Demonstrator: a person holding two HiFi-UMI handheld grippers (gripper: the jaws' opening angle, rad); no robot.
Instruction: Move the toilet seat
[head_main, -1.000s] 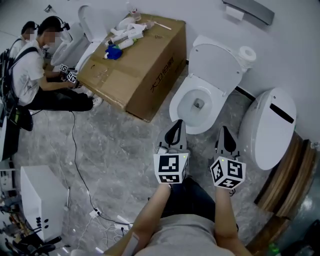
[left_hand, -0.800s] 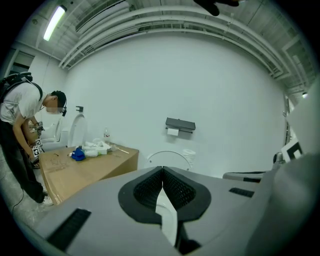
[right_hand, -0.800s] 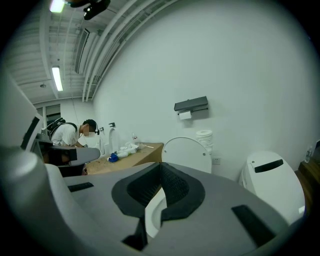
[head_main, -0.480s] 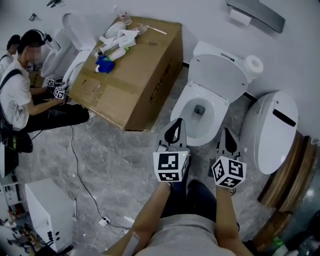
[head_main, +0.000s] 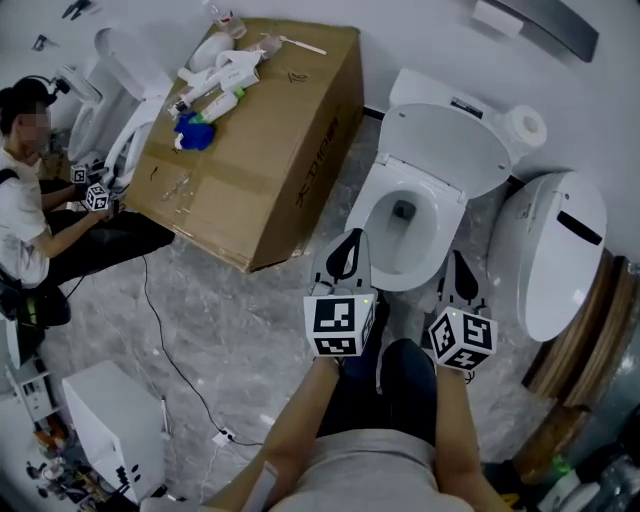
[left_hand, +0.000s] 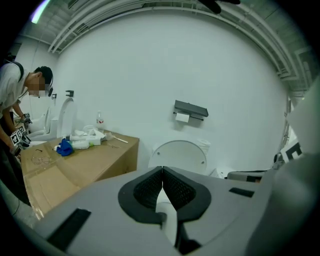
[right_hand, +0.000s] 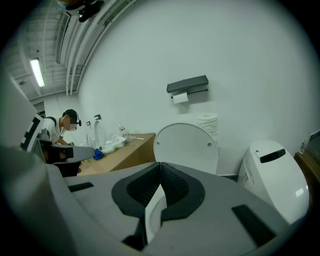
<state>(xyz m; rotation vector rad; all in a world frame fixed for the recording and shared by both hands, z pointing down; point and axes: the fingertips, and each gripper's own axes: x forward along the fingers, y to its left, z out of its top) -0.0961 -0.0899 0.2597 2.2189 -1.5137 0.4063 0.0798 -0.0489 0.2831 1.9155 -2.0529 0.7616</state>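
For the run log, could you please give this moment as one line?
left claw: shut, empty | right claw: shut, empty | toilet lid: raised

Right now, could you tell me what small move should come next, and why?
Probably open the left gripper and ease it toward the seat: both it and the right gripper are shut, empty, and short of the seat's front edge.

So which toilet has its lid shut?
The far-right toilet, with the black strip on top: its lid is down. The middle toilet and the left toilet beside the seated person have lids standing up.
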